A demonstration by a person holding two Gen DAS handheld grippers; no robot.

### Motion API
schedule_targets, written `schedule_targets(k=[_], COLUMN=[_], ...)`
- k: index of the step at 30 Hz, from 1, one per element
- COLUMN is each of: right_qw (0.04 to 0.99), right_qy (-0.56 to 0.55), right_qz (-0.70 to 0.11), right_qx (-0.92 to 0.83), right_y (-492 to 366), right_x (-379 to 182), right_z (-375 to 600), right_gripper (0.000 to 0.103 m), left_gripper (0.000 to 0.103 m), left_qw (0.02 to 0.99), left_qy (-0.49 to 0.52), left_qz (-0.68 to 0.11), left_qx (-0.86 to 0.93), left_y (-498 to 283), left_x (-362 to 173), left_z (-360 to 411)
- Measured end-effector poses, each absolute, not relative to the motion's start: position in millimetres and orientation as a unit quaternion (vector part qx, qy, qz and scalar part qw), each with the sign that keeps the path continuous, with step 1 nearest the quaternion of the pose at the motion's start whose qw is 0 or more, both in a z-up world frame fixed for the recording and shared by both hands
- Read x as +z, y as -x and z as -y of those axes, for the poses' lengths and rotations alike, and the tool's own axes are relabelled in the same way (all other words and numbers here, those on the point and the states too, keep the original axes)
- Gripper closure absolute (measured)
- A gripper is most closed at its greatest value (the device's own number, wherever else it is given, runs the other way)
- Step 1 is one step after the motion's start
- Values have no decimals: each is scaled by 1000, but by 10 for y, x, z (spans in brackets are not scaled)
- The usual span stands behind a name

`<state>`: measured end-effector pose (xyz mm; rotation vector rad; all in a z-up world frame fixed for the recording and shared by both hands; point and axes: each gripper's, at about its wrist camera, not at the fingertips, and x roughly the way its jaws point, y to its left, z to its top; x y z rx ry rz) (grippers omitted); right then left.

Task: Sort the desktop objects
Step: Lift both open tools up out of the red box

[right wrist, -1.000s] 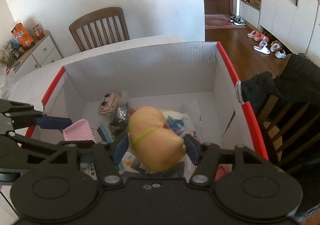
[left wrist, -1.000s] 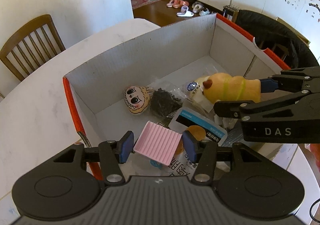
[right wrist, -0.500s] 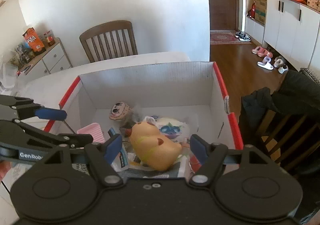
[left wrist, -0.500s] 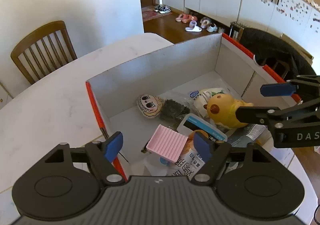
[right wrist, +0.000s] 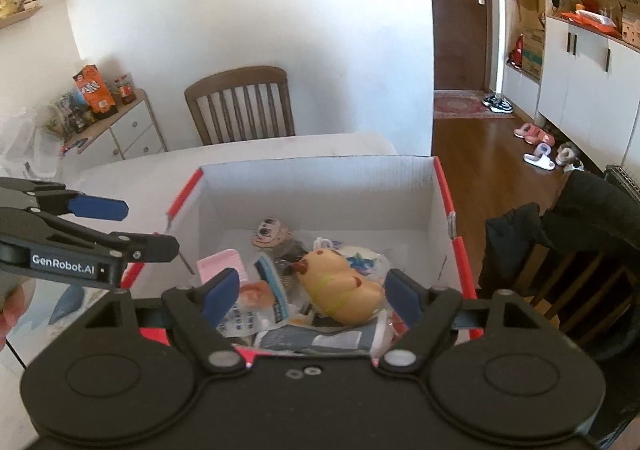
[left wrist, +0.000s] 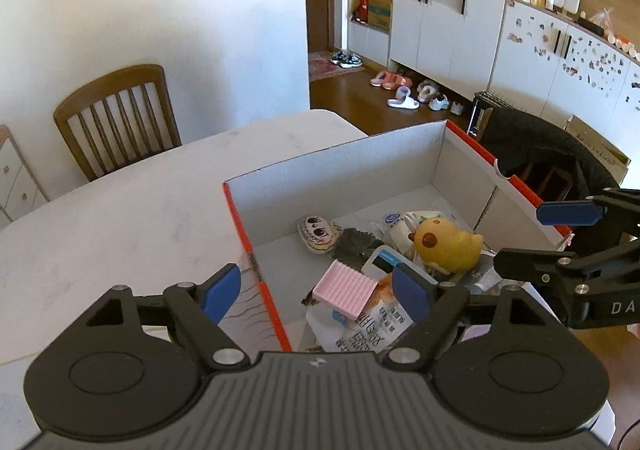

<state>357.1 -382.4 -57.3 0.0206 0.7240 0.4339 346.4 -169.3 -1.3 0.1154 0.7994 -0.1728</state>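
Both your grippers are above the white corrugated cardboard box with red-orange edges [left wrist: 400, 166], holding nothing. Left gripper [left wrist: 316, 292]: jaws opening, nothing between the pads; the pink ribbed rectangular block [left wrist: 345, 289] lies loose below, on the printed snack packets [left wrist: 376, 328]. Right gripper [right wrist: 310, 292]: jaws also opening, empty; the yellow squishy animal toy [right wrist: 340, 290] rests on the pile inside the box.

My read: you're at the release step for this pair, both items binned. Next move calls for clearing the box walls, then finding the next object. The white marble-look tabletop [left wrist: 120, 218] looks bare from here, so check what's left.
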Motion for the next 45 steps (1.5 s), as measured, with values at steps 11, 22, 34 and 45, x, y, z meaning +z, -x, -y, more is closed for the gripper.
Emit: schedule_targets(k=[11, 22, 34, 45], right_qw=[914, 921, 923, 920], right_qy=[-9, 12, 2, -6], right_qz=[-340, -320, -323, -336], right_qx=[224, 222, 212, 203], right_y=[-3308, -3029, -2891, -2867], right_x=[-523, -467, -483, -572], right_z=[3738, 3635, 3637, 3631], right_gripper=[13, 2, 1, 1], left_gripper=[0, 0, 0, 0], left_qw=[923, 922, 916, 909], left_qy=[-42, -30, -19, -17], left_qz=[-377, -381, -397, -410], left_qx=[-74, -64, -61, -69], left_y=[-3131, -2877, -2650, -2580], left_x=[57, 52, -11, -112], left_z=[1555, 1475, 1421, 1372])
